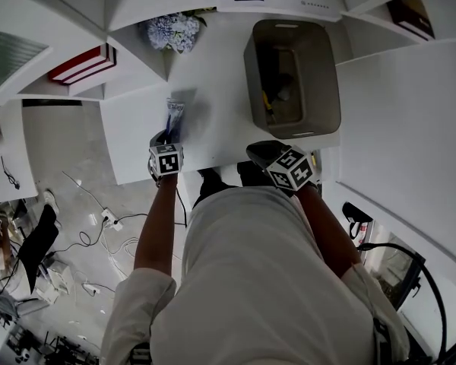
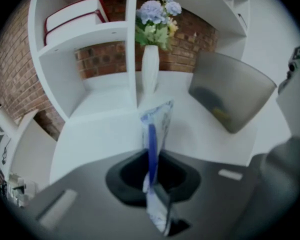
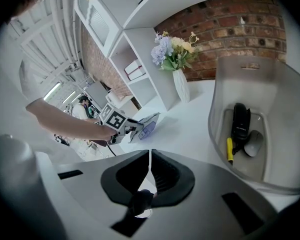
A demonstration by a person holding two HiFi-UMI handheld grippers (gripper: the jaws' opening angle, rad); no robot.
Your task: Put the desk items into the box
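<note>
White shelves in front of a brick wall (image 3: 225, 29) are seen around a white desk (image 1: 213, 82). On the far left side of the desk, a white vase (image 2: 150, 74) with pale blue flowers (image 2: 157, 16) is placed. On a shelf further to the left, red and white books (image 1: 83, 63) are laid flat.

A grey box (image 1: 327, 90) is placed on the far right part of the desk, with its opening upward. Inside it, a black object (image 3: 240, 121), a thin yellow object (image 3: 229, 150) and a grey mouse (image 3: 253, 143) are seen on the bottom, close together.

The left gripper (image 1: 169, 134) is held over the near left edge of the desk, well apart from the box. Its jaws are closed on a clear plastic packet (image 2: 155, 129) with a blue item inside. The packet is gripped at its near end and is held on edge. The rest of it sticks out toward the far side, above the desk surface.

The right gripper (image 1: 262, 152) is held at the near edge of the desk, just in front of the box. Its jaws are pressed together and nothing is held between them.
</note>
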